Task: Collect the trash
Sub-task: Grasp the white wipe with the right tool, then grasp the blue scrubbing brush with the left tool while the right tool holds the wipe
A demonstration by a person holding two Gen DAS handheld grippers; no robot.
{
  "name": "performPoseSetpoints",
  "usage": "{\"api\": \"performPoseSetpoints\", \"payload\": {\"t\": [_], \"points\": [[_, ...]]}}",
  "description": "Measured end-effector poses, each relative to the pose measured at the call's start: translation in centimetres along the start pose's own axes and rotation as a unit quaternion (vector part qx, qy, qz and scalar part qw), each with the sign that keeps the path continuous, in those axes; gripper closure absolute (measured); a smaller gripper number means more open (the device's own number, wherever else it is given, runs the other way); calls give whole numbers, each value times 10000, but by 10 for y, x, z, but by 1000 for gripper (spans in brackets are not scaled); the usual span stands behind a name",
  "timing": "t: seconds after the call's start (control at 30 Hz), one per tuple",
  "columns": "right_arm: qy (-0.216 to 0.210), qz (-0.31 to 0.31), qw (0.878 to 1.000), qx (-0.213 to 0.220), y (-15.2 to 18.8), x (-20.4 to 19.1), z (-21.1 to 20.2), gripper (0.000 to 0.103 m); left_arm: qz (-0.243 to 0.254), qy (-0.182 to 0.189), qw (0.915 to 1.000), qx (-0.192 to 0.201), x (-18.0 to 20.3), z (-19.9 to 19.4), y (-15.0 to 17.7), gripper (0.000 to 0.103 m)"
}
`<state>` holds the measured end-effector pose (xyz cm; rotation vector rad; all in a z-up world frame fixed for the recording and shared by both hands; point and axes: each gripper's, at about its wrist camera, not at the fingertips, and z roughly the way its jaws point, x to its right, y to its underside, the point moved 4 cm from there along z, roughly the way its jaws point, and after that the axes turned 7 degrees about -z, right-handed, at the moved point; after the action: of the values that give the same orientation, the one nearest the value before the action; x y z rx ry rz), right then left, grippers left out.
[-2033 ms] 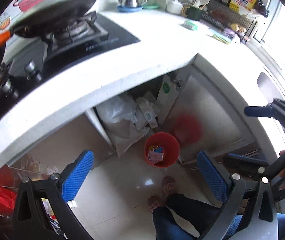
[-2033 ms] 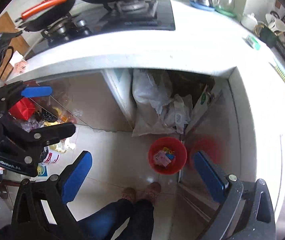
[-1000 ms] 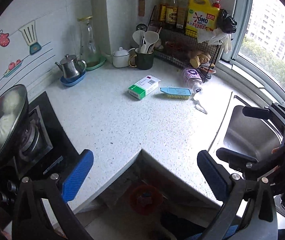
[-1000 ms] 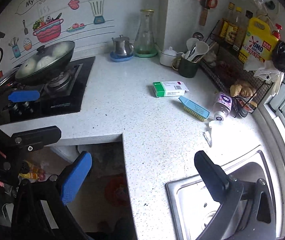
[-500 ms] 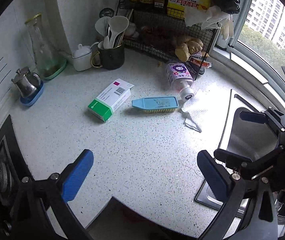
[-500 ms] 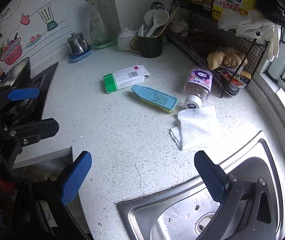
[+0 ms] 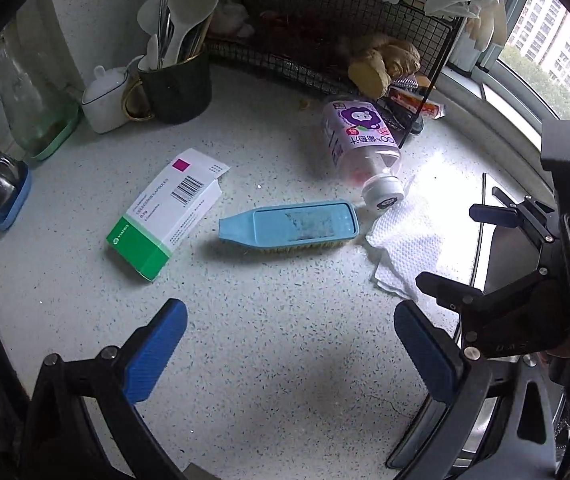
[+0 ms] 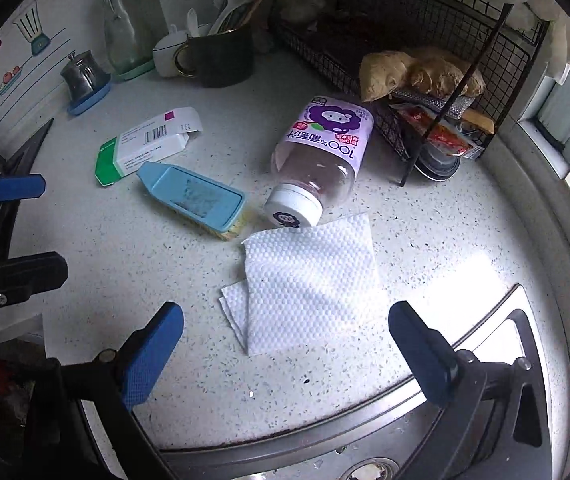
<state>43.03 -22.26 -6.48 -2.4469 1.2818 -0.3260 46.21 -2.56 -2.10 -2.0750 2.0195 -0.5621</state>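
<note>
On the speckled white counter lie a green-and-white medicine box [image 7: 165, 212] with its flap open, a purple-labelled plastic bottle [image 7: 359, 144] on its side, and a white paper towel [image 7: 407, 248]. In the right wrist view the towel [image 8: 309, 276] lies just ahead of my right gripper [image 8: 285, 344], which is open and empty, with the bottle [image 8: 321, 156] and box [image 8: 145, 144] beyond. My left gripper [image 7: 291, 344] is open and empty, above bare counter short of the box.
A blue scrub brush [image 7: 291, 226] lies between box and bottle. A black wire rack [image 8: 405, 32] with ginger, a dark utensil mug [image 7: 175, 84], a white pot, a glass carafe and a small kettle line the back. The steel sink [image 8: 365, 440] is at the near right.
Both grippers have swung up from the red bin on the floor to the counter and moved closer to the box, brush, bottle and towel. Both stay open and empty.
</note>
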Motion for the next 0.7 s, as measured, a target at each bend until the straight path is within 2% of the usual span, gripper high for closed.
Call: {"api": "performPoseSetpoints", "payload": {"t": [0.1, 0.3, 0.43, 0.6, 0.7], "points": [[-101, -71, 9999, -113, 0, 6, 18, 1, -62, 99, 9999, -105, -3, 12, -3, 0], [-258, -22, 9993, -285, 6, 16, 38, 1, 27, 60, 9998, -185, -10, 19, -2, 0], [-152, -214, 9992, -311, 11, 16, 37, 10, 104, 79, 9995, -304, -14, 21, 2, 0], [-123, -392, 9988, -259, 13, 10, 33, 12, 174, 146, 9993, -292, -14, 17, 5, 0], [-213, -531, 9981, -211, 15, 1, 25, 28, 279, 178, 9991, -267, -12, 14, 6, 0]]}}
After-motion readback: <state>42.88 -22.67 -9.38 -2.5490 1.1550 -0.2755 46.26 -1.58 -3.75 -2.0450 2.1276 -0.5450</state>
